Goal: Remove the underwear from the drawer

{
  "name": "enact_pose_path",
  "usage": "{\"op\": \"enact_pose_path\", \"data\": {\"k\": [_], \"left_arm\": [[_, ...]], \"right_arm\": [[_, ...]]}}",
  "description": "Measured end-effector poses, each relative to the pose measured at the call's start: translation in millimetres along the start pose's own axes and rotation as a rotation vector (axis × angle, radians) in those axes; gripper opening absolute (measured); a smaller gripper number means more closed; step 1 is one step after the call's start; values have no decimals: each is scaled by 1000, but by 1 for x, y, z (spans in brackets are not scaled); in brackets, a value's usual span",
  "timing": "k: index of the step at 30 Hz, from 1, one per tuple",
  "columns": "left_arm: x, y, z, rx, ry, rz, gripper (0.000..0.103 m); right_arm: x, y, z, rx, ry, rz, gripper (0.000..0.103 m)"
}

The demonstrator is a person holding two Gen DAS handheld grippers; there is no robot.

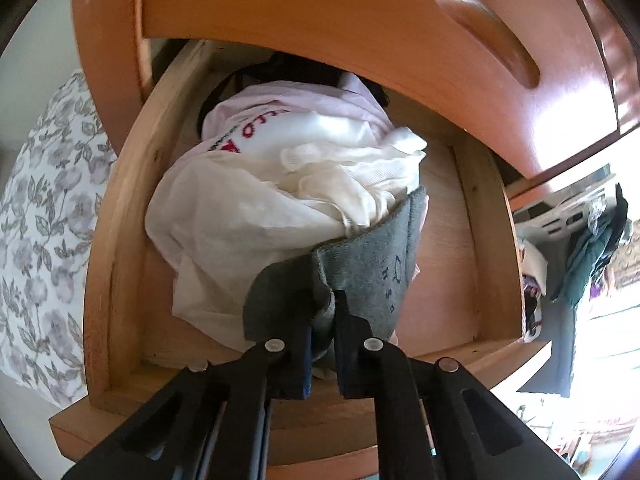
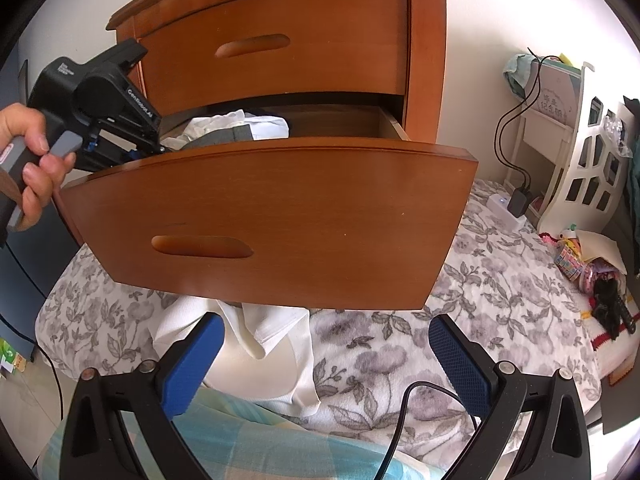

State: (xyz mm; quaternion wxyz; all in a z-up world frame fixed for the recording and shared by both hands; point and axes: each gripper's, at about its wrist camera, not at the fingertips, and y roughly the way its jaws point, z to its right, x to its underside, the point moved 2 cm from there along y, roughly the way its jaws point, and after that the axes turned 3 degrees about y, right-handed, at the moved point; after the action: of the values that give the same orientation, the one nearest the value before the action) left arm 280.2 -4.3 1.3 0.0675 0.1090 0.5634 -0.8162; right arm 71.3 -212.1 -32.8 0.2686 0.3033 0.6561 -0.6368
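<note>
the grey underwear [image 1: 360, 256] sits at the near end of the open drawer [image 1: 492, 216], lying against the front of a heap of white clothes [image 1: 248, 208]. your left gripper [image 1: 323, 320] has it: the two jaws are drawn nearly together with a bunched fold of the grey cloth pinched between them, the rest of the piece fanning up and to the right of the fingers. faint lettering runs along the grey band. behind the white heap lies a pale pink garment with red print [image 1: 280, 120], and something dark is tucked at the very back, too shadowed to make out.

from the right wrist view, your left hand [image 2: 32, 160] wraps the handle of that gripper, which reaches down over the left end of the drawer front [image 2: 280, 216]; a strip of grey and white cloth shows above the rim. the drawer is pulled well out from the wooden nightstand [image 2: 424, 60], with the upper drawer [image 2: 280, 44] closed.

your right gripper [image 2: 326, 354] hangs below the drawer front with its blue pads [image 2: 460, 360] spread wide and nothing between them. under it is a floral bedspread [image 2: 500, 280], a white garment [image 2: 280, 344] lying on it just beside the left pad, and a black cable [image 2: 404, 408].
</note>
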Motion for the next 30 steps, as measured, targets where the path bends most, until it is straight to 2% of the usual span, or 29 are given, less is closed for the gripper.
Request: {"op": "enact_pose_path", "data": {"k": [7, 13, 19, 25, 30], "left_arm": [[8, -18, -5, 66, -11, 69, 6], [9, -45, 7, 144, 21, 138, 5], [12, -61, 20, 236, 33, 170, 5], [14, -66, 30, 292, 22, 197, 4], [11, -87, 36, 344, 39, 267, 4]], "right_arm": [[0, 0, 0, 1, -1, -1, 103], [1, 0, -1, 5, -7, -2, 103], [1, 0, -1, 10, -9, -2, 103], [0, -1, -2, 14, -11, 0, 103], [0, 0, -1, 14, -8, -2, 103]]}}
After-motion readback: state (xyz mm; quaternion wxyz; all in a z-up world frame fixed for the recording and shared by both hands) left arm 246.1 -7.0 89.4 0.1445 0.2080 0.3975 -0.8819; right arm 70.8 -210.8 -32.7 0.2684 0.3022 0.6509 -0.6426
